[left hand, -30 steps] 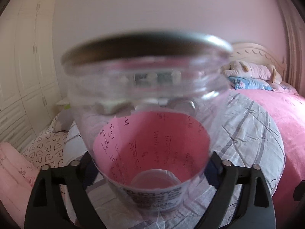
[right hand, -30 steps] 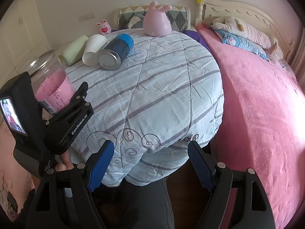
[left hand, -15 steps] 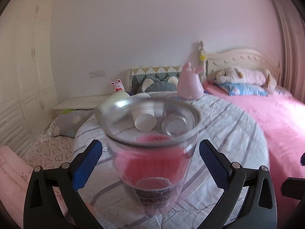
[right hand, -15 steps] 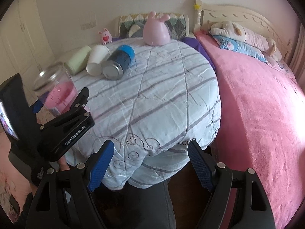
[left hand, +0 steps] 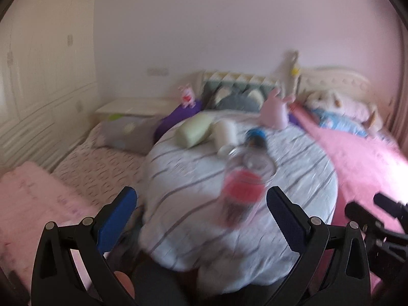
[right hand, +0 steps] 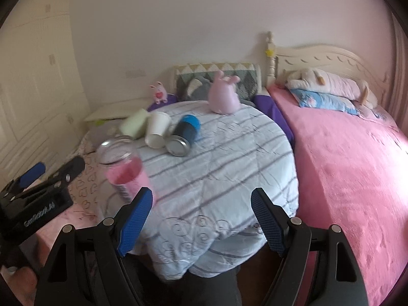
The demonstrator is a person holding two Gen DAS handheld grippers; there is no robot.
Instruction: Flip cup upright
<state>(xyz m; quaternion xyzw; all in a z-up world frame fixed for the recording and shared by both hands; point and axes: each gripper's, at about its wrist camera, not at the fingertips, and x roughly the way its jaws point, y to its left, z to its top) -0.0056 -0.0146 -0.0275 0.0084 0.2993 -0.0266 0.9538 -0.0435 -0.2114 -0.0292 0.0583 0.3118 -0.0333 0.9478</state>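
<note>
A pale blue quilt (right hand: 229, 168) with grey stripes carries a pink-lined clear cup (right hand: 125, 170); behind it, white cup (right hand: 156, 130), blue can (right hand: 185, 135).

A round surface (right hand: 229, 168) under a pale blue striped quilt carries three things lying on their sides, close together at its far left: a pale green cup (right hand: 134, 125), a white paper cup (right hand: 156, 130) and a blue-capped metal can (right hand: 184, 135). A pink plush rabbit (right hand: 224, 97) sits at the far edge. To the right, a bed with a pink blanket (right hand: 344, 168) holds a plush dog (right hand: 329, 81).
</note>
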